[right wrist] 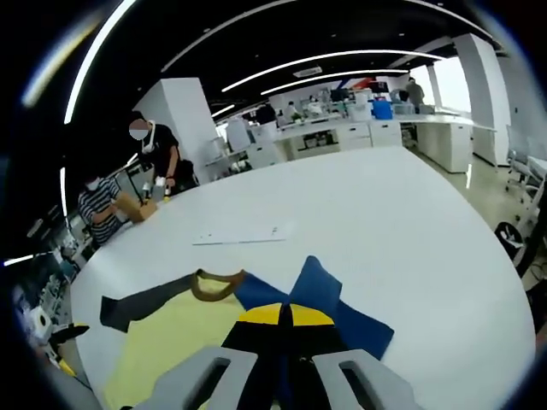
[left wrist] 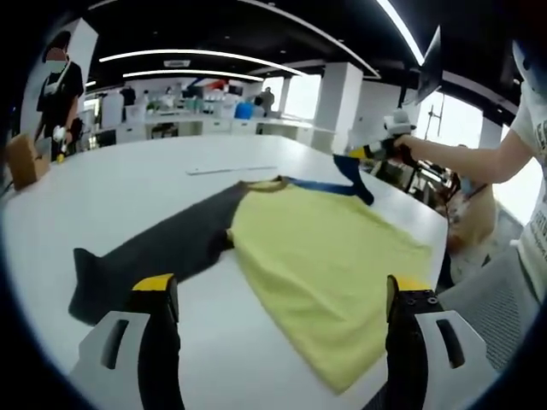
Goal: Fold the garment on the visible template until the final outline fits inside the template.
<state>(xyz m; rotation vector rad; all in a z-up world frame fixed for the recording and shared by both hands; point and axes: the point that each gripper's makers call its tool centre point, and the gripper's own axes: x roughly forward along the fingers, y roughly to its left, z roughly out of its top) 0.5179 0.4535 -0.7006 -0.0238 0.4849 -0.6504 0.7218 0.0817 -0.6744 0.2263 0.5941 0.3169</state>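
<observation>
Left gripper view gives us the big picture: a broad white table stretching off into an open office, and lying flat across its near half, the garment, a T-shirt with a yellow body, one grey sleeve spread out to the left and a blue sleeve at the far right. It looks like light, limp knit cloth, so I'd expect it to drape, drag and wrinkle rather than hold a crease; best taken by a pinch at a hem, sleeve tip or shoulder seam, not mid-panel.

That's just what the right gripper appears to be doing, far right, with the blue sleeve lifted off the table at its tip. In the right gripper view its jaws are pressed together, yellow pads meeting, with blue cloth bunched between them, and the brown collar sits just left of them. The left gripper hangs near the hem, jaws spread wide, nothing between them.

I can't make out any template outline under the shirt from here.

Around it: a thin white strip lies on the table beyond the collar, well apart, not in the way. A cardboard box stands at the far left edge, with people beside it.
</observation>
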